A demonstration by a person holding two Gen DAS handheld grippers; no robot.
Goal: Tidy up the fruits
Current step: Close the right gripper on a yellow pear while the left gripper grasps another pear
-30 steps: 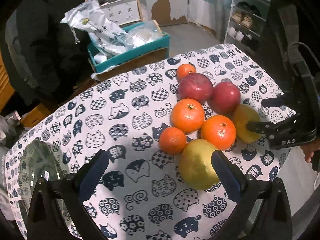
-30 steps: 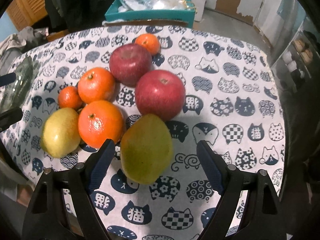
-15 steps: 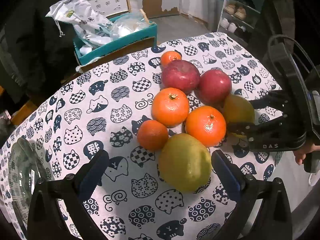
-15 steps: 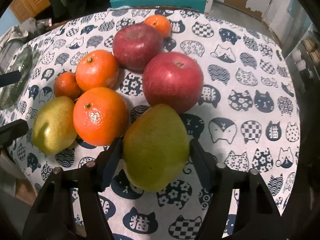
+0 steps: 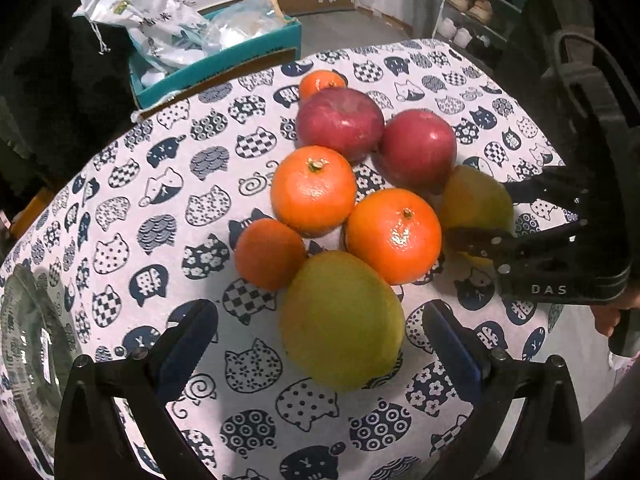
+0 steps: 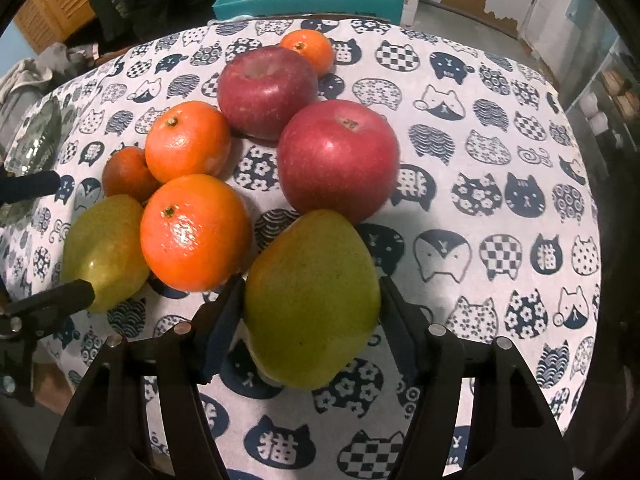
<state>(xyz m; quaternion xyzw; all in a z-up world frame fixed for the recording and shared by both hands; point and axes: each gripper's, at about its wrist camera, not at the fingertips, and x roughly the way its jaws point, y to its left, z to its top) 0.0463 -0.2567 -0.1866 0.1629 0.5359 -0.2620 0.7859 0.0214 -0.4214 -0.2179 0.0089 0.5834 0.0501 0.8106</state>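
Currently, the right gripper (image 6: 312,308) has its jaws pinching the sides of a green-yellow pear (image 6: 310,300), having just been closing around it. That pear lies on the table, covered with a white cloth printed with navy cat faces (image 6: 500,200). Landmark: the large red apple (image 6: 338,160), which touches the pear's narrow end. A second, darker red apple (image 6: 266,90) sits just behind the landmark, with a small orange mandarin (image 6: 308,50) beyond it. Two larger mandarins (image 6: 196,232) lie left of the landmark. A second green-yellow pear (image 5: 340,320) lies between the spread jaws of the left gripper (image 5: 320,344), untouched by either pad.
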